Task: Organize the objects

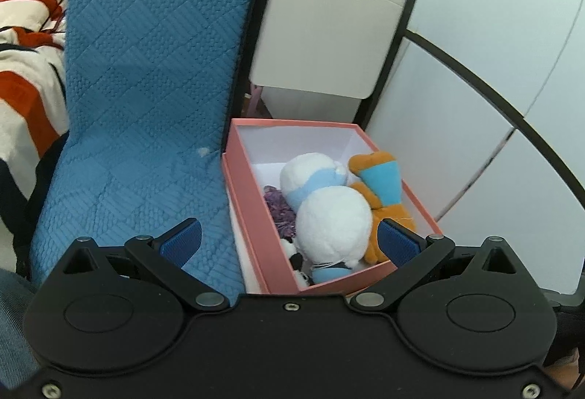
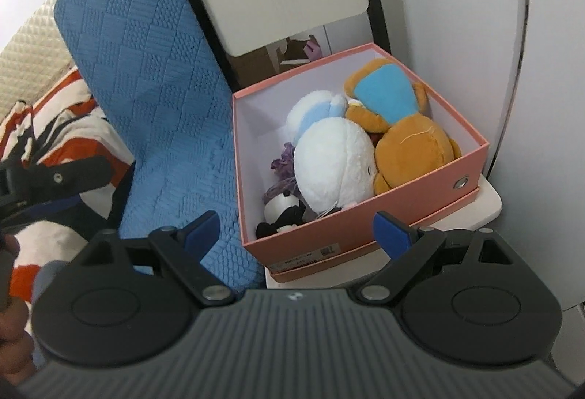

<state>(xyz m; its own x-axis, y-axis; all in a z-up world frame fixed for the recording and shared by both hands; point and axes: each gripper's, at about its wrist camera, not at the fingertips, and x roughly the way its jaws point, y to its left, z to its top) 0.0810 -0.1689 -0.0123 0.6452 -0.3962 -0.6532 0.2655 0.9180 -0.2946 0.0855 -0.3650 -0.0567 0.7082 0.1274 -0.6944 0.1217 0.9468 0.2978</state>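
Both grippers are hanging spread wide and holding nothing — the left gripper [image 1: 290, 238] and the right gripper [image 2: 296, 234] are both looking down into the open pink cardboard box [image 2: 365, 216]. The fluffy white-and-light-blue plush toy [image 2: 332, 165] is lying in there beside the orange-brown plush bear with a blue patch [image 2: 409, 143], its long axis running away from the fingers. It's sitting straight ahead of both — I'd guess the left is nearer.

Left claw [image 1: 290, 234] spread wide, right claw [image 2: 298, 230] spread wide, both empty
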